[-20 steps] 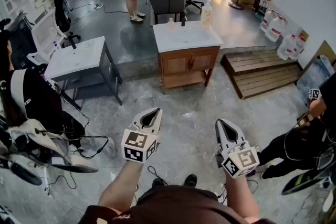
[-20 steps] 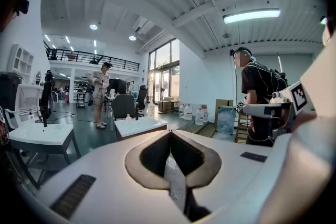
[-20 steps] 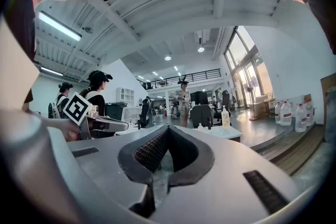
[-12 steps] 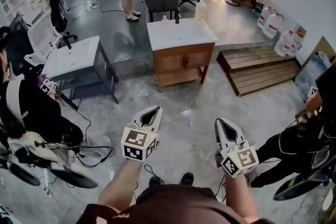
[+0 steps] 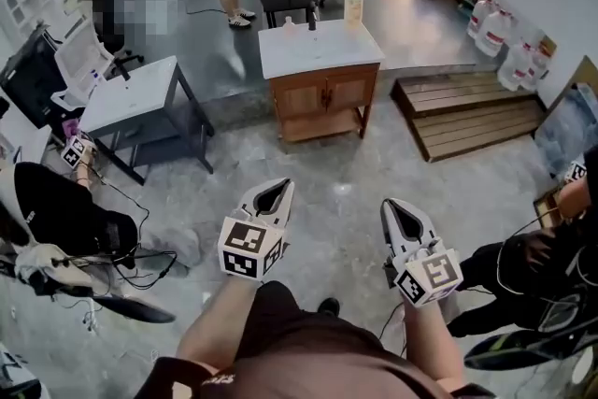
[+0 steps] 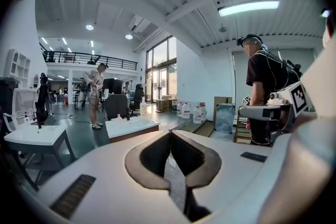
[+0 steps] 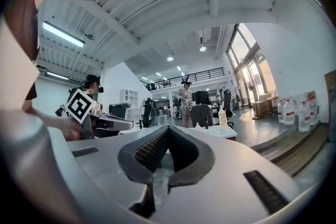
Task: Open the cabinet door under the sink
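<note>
Far across the grey floor (image 5: 346, 173), the cabinet door (image 5: 344, 92) looks light but stiff; I'd pull its inner edge. Left gripper (image 5: 278, 188) and right gripper (image 5: 390, 206) are closed, empty.

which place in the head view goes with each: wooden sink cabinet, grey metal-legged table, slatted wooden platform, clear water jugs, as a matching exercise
1 brown wooden sink cabinet
2 grey metal-legged table with white top
3 slatted wooden platform
4 clear plastic water jugs

A by the right wall
B left of the cabinet
C upper centre of view
D floor, right of the cabinet

Pairs: 1-C, 2-B, 3-D, 4-A
</note>
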Motion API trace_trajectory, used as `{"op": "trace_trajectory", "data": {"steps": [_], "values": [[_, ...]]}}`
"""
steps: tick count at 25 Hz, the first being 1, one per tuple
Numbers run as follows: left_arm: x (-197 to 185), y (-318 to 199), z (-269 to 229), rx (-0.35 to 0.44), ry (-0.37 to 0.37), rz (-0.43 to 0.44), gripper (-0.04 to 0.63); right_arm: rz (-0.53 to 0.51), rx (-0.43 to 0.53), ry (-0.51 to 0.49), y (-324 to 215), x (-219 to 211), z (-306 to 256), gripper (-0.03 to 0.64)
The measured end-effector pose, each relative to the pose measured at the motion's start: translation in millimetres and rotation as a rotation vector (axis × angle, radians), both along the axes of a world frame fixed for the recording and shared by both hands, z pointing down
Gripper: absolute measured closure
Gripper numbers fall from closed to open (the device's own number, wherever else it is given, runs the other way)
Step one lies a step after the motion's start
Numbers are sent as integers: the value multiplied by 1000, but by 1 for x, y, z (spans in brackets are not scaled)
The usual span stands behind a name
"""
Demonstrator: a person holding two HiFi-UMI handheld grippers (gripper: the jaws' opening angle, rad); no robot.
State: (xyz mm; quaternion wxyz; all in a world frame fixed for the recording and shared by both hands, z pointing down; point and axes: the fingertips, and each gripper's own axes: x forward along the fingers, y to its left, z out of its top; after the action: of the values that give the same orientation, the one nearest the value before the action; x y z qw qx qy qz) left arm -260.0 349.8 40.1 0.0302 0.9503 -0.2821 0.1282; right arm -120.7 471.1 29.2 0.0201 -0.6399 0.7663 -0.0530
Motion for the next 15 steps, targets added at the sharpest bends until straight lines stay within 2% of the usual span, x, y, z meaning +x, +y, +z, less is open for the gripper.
{"op": "trace_trajectory", "data": {"steps": [8, 15], "values": [[25, -16, 19, -26, 4, -12, 577, -19, -52, -45, -14, 19, 21, 603], [38, -72, 41, -58, 11, -15, 577, -25, -93, -61, -71, 34, 43, 603]]}}
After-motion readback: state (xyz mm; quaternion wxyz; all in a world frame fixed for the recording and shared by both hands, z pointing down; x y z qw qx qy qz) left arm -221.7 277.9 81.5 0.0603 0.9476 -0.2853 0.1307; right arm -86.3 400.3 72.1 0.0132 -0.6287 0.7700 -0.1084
